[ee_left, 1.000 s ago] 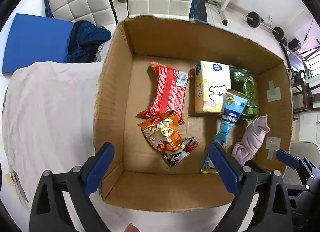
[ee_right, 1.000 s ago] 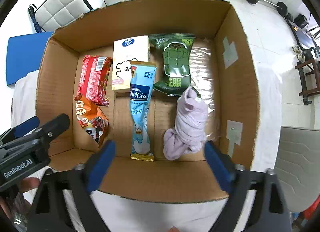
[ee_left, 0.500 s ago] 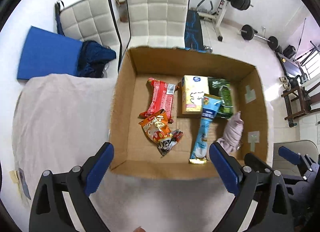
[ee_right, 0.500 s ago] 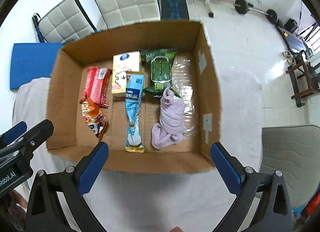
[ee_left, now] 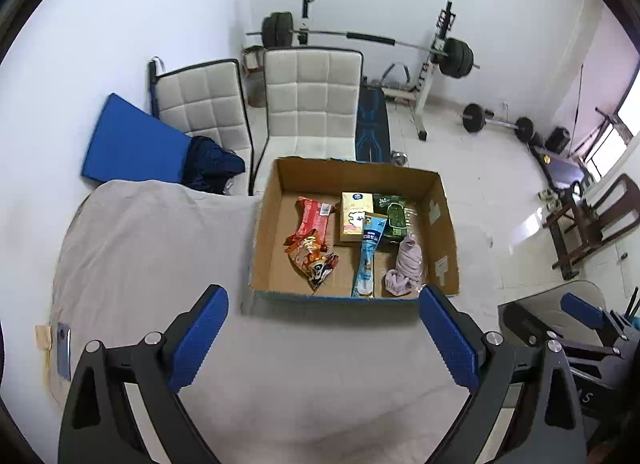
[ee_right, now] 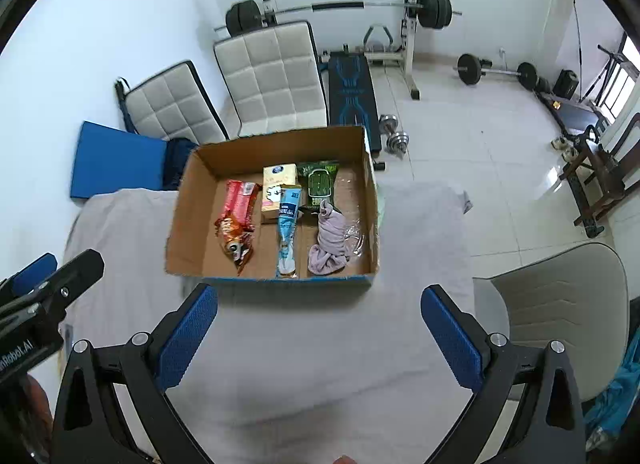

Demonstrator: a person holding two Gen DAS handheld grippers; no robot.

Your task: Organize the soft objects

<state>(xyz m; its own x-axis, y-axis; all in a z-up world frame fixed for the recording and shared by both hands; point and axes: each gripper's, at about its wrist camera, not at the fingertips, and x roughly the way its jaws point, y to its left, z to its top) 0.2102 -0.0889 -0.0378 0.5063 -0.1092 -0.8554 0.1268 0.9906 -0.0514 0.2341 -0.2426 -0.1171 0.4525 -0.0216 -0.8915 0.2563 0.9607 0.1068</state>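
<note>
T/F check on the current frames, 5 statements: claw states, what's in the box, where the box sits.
1. Both claws are open and hold nothing. True: left claw and right claw are spread wide with nothing between them.
2. The lilac cloth lies on the table outside the box. False: it lies inside the cardboard box.
3. The long blue packet lies between the orange snack bag and the cloth. True.
4. The box stands on the floor. False: it rests on the cloth-covered table.
5. The green pack stands upright against the box's near wall. False: it lies flat by the far wall.
</note>
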